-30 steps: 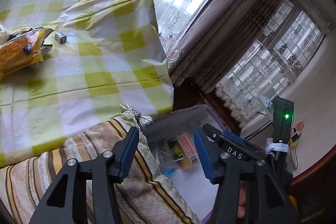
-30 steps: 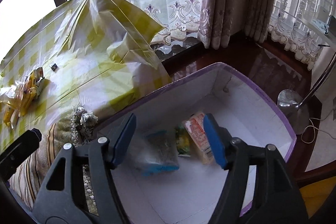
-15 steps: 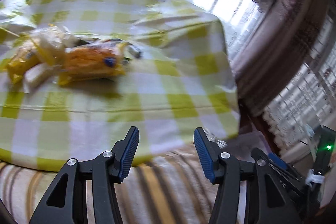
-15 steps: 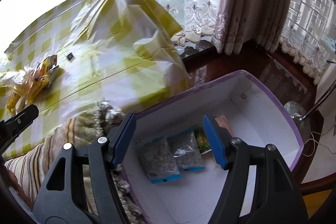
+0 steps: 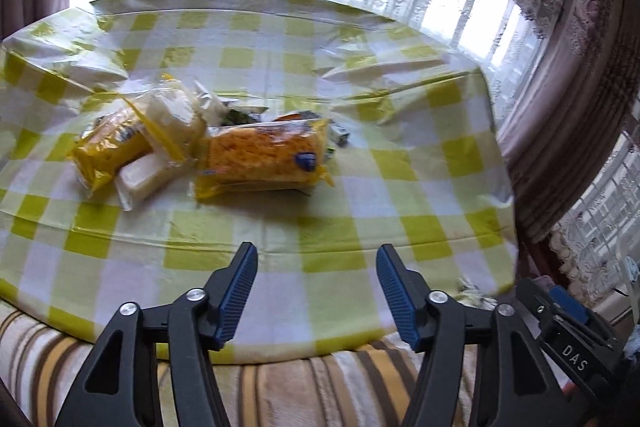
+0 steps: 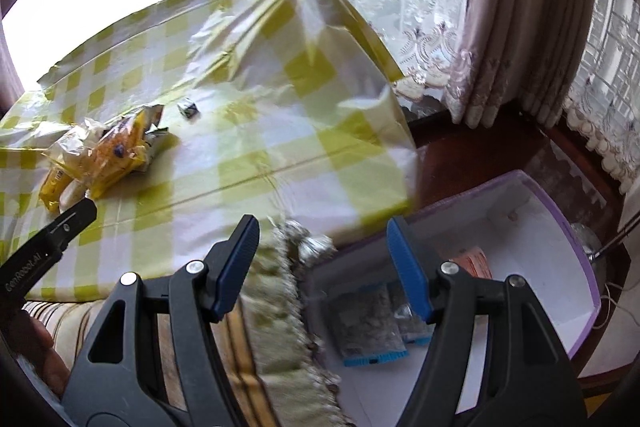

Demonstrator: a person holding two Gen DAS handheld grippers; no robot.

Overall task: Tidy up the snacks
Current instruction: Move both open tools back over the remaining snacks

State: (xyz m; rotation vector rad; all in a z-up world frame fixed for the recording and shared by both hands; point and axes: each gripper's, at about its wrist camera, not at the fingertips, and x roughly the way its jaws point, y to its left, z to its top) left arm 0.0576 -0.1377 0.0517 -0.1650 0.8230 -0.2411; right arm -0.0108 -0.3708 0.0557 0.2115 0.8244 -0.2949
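Left gripper (image 5: 316, 291): jaws standing apart, holding nothing, facing snack packets (image 5: 260, 157) at frame centre.
Right gripper (image 6: 322, 267): jaws gaping, empty, above white bin (image 6: 560, 227) at lower right.

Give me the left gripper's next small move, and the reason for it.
Probably ease the left gripper forward toward the orange snack pack. It is open and empty, that pack is the nearest of the pile on the checked tablecloth, and the bin already holds other packets.
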